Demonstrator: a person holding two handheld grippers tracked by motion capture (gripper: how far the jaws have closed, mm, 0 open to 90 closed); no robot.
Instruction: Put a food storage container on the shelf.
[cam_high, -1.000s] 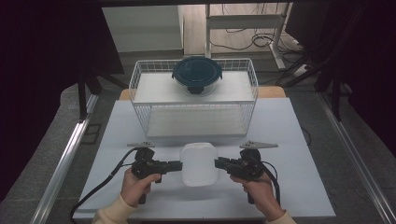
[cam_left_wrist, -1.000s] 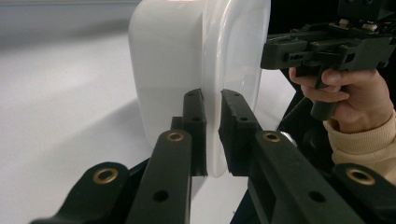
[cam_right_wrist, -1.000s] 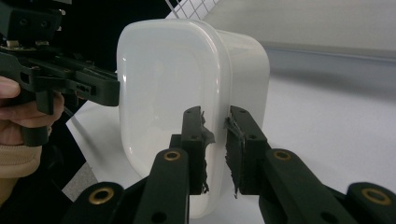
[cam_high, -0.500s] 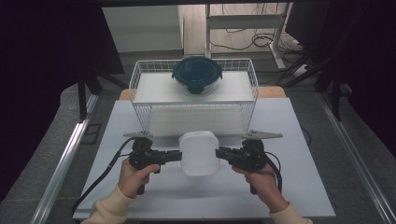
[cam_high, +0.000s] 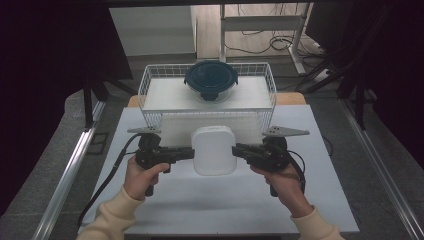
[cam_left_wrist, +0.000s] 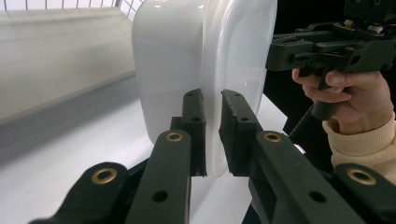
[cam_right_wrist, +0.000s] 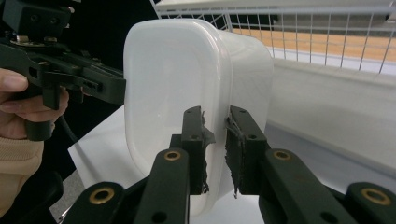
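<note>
1. Left hand (cam_high: 141, 176) is coming in from the bottom edge, cream sleeve showing, and is gripping the handle of the left gripper (cam_high: 189, 153). Its cable is trailing off toward the lower left of the table (cam_high: 320, 200).
2. Left gripper is pointing inward, lying roughly level, with the grey three-cornered plate on top. In the left gripper view its jaws are clamping the thin rim of the white container (cam_left_wrist: 205, 70), one pad on each face of the lip, no gap visible. State: closed on the rim.
3. White container (cam_high: 213, 149) is sitting between the two grippers, held up off the white table top, just in front of the wire basket (cam_high: 267, 95). It is rounded-rectangular and opaque white, and from above its flat face is pointing up at the camera.
4. Wire basket is standing at the far side of the table, white wire walls. A dark blue lidded bowl (cam_high: 211, 80) is resting inside it, near the middle, well apart from the container.
5. Right gripper (cam_high: 238, 149) is mirroring the left one, pointing inward at the container's opposite side. In the right gripper view its jaws are pinching the container's (cam_right_wrist: 196, 79) rim, pads pressing on both faces. State: closed on the rim.
6. Right hand (cam_high: 280, 180) is wrapping the right gripper's handle, cable looping just beside it at the right.
</note>
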